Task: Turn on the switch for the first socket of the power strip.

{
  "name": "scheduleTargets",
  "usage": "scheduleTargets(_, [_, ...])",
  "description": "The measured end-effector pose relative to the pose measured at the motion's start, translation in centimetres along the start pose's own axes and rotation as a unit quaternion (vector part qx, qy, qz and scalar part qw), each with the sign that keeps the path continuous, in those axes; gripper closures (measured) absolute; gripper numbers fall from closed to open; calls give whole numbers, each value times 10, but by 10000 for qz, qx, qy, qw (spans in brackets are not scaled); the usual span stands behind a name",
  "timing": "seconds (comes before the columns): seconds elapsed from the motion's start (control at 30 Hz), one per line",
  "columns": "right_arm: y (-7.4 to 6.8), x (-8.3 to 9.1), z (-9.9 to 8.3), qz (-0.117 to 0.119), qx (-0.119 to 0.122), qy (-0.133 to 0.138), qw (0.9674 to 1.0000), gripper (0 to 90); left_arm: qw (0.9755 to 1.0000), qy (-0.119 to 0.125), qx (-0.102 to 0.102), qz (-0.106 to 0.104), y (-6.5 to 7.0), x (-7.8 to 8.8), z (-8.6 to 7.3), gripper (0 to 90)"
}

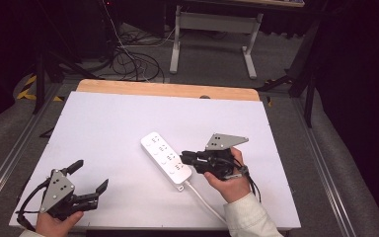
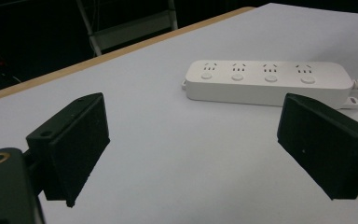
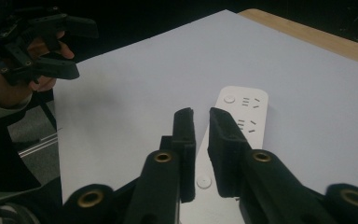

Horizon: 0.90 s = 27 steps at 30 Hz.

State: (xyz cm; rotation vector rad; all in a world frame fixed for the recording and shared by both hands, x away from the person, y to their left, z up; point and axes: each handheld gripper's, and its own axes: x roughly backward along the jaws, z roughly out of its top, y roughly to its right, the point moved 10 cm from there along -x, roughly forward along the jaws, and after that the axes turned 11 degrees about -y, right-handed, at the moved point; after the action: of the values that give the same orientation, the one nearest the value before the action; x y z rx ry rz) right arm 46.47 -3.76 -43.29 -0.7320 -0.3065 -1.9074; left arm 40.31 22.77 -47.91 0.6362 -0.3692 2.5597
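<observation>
Power strip: the white power strip (image 1: 166,157) lies flat on the white bench (image 1: 103,133), a little right of centre and set at a slant, its cord (image 1: 205,200) running off toward the near edge; four sockets, each with a round button, show in the left gripper view (image 2: 265,83).
Right gripper: the right gripper (image 1: 183,159) hangs over the strip's cord end, its fingers (image 3: 186,149) nearly closed with only a thin gap between them, and nothing held; in the right gripper view they point down along the strip's length.
Left gripper: the left gripper (image 1: 91,177) rests near the front left corner of the bench, well apart from the strip, fingers (image 2: 72,144) spread wide and empty.
Likely step: probably a press on one of the buttons, or a pinch at the strip's end.
Risk, sliding: nothing pins the strip, so a push that lands off-centre may skate it across the smooth bench or spin it about its cord end.
Risk, wrong target: the narrow fingertips may catch a socket slot or the neighbouring button, since the buttons sit close to the sockets.
Risk, cord: the cord runs just beside the right hand (image 1: 229,182) and could snag on the gripper's own cable, tugging the strip.
Risk, tipping: a pinch on the rounded edge may slip off and flip the end upward.
</observation>
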Motion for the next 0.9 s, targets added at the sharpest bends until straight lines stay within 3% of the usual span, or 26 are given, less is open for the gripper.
scheduleTargets(0.07, [0,-6,-1,-68,-10,-120,9999,900,10000,-10,-11,-1,0,0,0,96])
scheduleTargets(0.57, [-2,-37,-9,-214,147,-656,9975,900,10000,-16,-38,4,0,0,0,96])
scheduleTargets(0.9, [3,-59,-18,-299,-27,-907,9954,900,10000,-13,-51,12,0,-1,0,96])
